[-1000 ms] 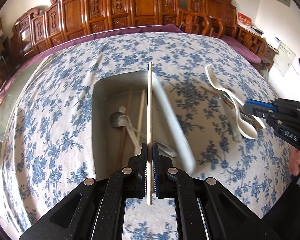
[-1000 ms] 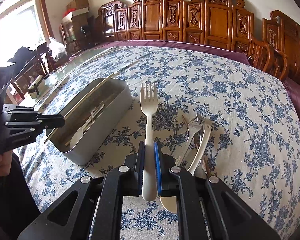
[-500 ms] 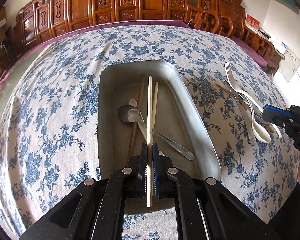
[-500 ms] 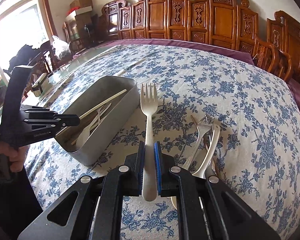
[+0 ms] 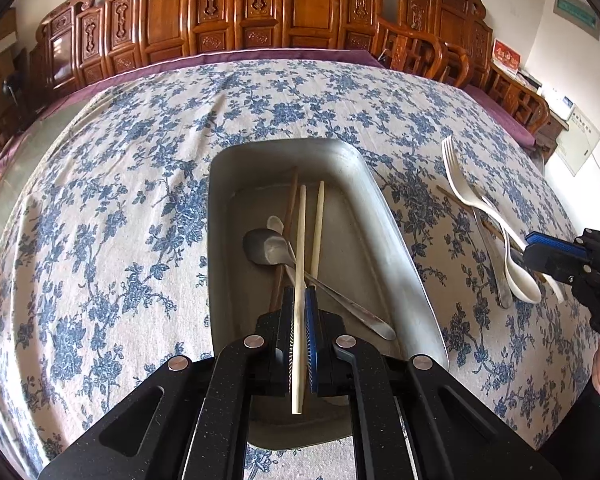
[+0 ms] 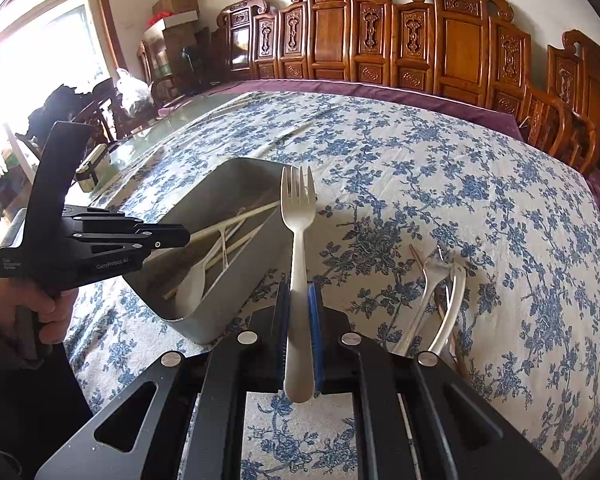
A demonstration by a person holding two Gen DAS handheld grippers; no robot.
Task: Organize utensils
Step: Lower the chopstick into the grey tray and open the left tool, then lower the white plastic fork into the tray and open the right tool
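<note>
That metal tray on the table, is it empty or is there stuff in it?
Not empty: the metal tray already holds a metal spoon and chopsticks.

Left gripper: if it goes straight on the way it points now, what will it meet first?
Probably the metal spoon lying in the tray, just ahead of the left gripper and its pale chopstick; depth is uncertain.

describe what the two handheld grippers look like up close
Both are black speckled plastic with round silver screws. The left gripper has one ribbed white pad and one blue; the right gripper also shows a blue pad. Seen from the side, the left one bears pale lettering, and a dark sleeve shows behind it.
</note>
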